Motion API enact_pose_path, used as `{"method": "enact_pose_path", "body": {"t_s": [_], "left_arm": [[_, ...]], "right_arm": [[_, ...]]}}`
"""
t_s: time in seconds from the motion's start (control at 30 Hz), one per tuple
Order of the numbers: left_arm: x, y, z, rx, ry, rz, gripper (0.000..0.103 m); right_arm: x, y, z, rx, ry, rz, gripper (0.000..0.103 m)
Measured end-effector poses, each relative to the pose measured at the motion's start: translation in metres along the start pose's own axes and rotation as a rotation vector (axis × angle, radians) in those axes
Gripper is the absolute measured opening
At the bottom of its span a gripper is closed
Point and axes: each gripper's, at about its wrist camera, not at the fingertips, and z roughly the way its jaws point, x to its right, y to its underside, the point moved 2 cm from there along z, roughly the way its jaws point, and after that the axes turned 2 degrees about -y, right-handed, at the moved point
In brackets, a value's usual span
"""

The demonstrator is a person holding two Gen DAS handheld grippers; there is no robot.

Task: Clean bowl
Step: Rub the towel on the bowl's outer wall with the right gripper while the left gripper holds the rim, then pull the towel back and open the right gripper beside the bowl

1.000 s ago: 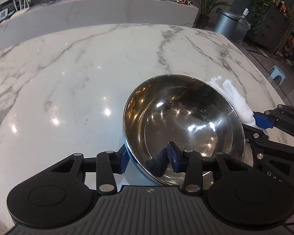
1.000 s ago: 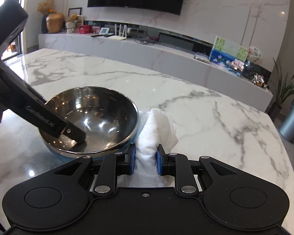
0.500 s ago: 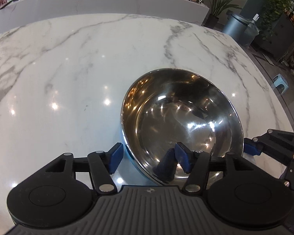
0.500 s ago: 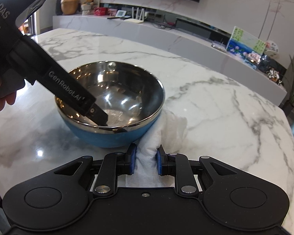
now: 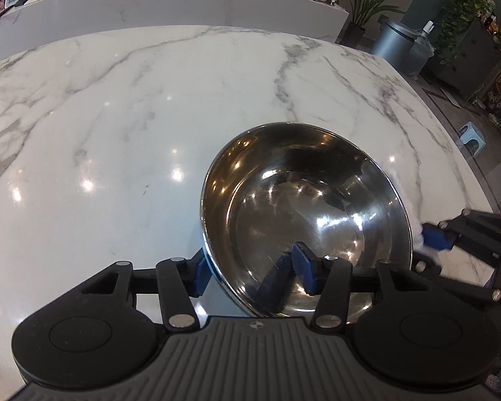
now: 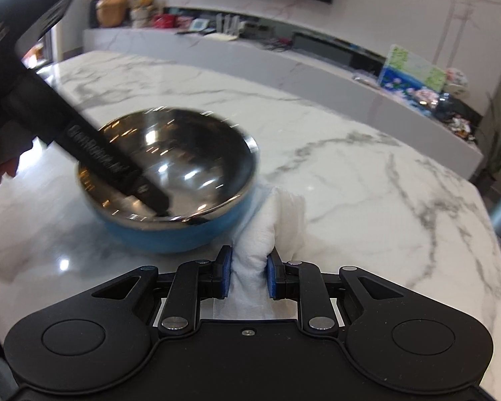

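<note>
On the marble table [image 5: 123, 140] sits the bowl [image 5: 304, 214], mirror-bright steel inside and blue outside, its round rim straddled by the left gripper [image 5: 250, 274]: one blue pad outside the wall, the other inside. Those jaws have just been closing after springing wider half a second ago, and the pads seem to meet the rim again, so the left hand looks to be resetting its hold to steady the bowl. Against the bowl's far flank, the right gripper [image 6: 248, 275] stays clamped on a bunched white cloth [image 6: 270, 227], soft and creased, now tucked closer under the rim than a second ago. Wiping appears to run along the blue outside wall; the glossy interior shows only reflections.
</note>
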Motion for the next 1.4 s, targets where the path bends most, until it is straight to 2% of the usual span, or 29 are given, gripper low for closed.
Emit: {"method": "enact_pose_path", "body": {"t_s": [0.07, 0.17, 0.5, 0.6, 0.73, 0.93, 1.03, 1.2, 1.3, 1.4], "left_arm": [[0.004, 0.000, -0.001, 0.003, 0.004, 0.033, 0.044], [0.010, 0.001, -0.001, -0.001, 0.029, 0.065, 0.042], [0.011, 0.002, -0.002, -0.001, 0.014, 0.059, 0.042], [0.010, 0.003, -0.002, -0.005, 0.013, 0.041, 0.044], [0.009, 0.004, 0.000, -0.025, 0.012, -0.001, 0.054], [0.011, 0.007, 0.000, -0.042, 0.011, -0.022, 0.058], [0.011, 0.006, 0.001, -0.041, 0.013, -0.016, 0.057], [0.009, 0.005, -0.001, -0.035, 0.024, -0.006, 0.048], [0.008, 0.005, -0.002, -0.036, 0.022, -0.011, 0.049], [0.007, 0.006, -0.003, -0.035, 0.017, -0.012, 0.049]], "right_arm": [[0.006, -0.002, -0.003, 0.033, 0.030, 0.020, 0.019], [0.010, -0.003, -0.005, 0.052, 0.027, 0.021, 0.019], [-0.003, 0.004, 0.001, -0.012, -0.019, -0.041, 0.019], [-0.008, 0.005, 0.006, -0.037, -0.037, -0.054, 0.019], [-0.013, 0.007, 0.009, -0.058, -0.044, -0.063, 0.019], [-0.014, 0.009, 0.009, -0.062, -0.044, -0.052, 0.019], [-0.011, 0.008, 0.009, -0.061, -0.057, -0.028, 0.019], [-0.007, 0.008, 0.009, -0.062, -0.072, -0.001, 0.019], [-0.003, 0.007, 0.008, -0.059, -0.047, 0.016, 0.019], [0.004, 0.006, 0.005, -0.052, 0.017, 0.037, 0.021]]}}
